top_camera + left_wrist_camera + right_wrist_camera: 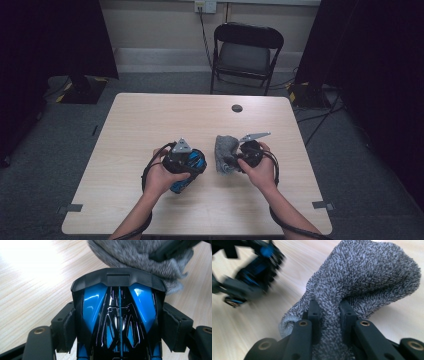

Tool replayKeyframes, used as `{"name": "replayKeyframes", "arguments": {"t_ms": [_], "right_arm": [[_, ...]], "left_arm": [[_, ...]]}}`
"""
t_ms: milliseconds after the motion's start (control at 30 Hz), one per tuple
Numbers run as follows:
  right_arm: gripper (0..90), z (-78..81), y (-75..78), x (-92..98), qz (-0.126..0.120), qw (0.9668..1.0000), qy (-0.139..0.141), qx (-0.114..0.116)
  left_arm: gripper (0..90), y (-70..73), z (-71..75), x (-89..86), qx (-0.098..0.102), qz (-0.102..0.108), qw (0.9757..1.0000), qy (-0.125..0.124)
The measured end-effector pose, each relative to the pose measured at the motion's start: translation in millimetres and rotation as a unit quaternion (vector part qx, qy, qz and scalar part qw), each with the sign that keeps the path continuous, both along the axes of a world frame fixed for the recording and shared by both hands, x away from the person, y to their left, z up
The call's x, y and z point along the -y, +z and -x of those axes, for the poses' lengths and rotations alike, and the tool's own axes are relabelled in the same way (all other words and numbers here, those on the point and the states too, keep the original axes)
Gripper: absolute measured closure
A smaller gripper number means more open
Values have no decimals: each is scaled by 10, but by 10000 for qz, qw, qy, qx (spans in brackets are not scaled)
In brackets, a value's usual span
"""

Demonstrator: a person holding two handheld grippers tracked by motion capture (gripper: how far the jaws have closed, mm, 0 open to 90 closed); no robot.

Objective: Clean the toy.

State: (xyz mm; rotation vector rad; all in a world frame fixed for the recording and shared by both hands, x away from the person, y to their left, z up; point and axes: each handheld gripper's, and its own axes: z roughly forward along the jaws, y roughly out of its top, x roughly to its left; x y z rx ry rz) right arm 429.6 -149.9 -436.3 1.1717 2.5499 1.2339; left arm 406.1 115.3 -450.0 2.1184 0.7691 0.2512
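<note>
Fuzzy grey cloth (362, 277) pinched in right gripper (329, 312) — glossy blue toy car (118, 315) beside.

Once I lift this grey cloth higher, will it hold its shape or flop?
Probably flop: the grey cloth already bunches and folds where the right gripper pinches it. Its fuzzy terry pile likely resists slipping. It looks light, so free corners may dangle toward the toy car.

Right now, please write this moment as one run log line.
left hand-held gripper: shut on blue toy car | right hand-held gripper: shut on grey cloth | table
</note>
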Motion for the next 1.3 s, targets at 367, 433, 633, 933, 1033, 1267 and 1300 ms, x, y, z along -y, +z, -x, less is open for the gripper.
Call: {"name": "replayKeyframes", "arguments": {"t_ms": [367,433,633,933,1033,1267,1300], "right_arm": [[758,-220,188,-371,-302,9992,242,-20],[758,-219,198,-434,-477,9983,334,-97],[763,-201,174,-483,-519,9973,495,-138],[764,-124,159,-318,-737,9949,621,-291],[763,-89,162,-298,-759,9941,723,-294],[764,28,186,-316,-766,9925,925,-228],[764,43,190,-320,-755,9925,932,-226]], "left_arm": [[254,63,84,71,56,46,9998,-187],[254,55,81,79,24,90,9998,-168],[254,25,68,47,-4,14,9998,-190],[254,29,59,47,33,-20,9999,-125],[254,30,59,18,45,-8,10000,-80],[254,43,47,-58,69,12,10000,27],[254,47,45,-69,68,23,10000,51]]}}
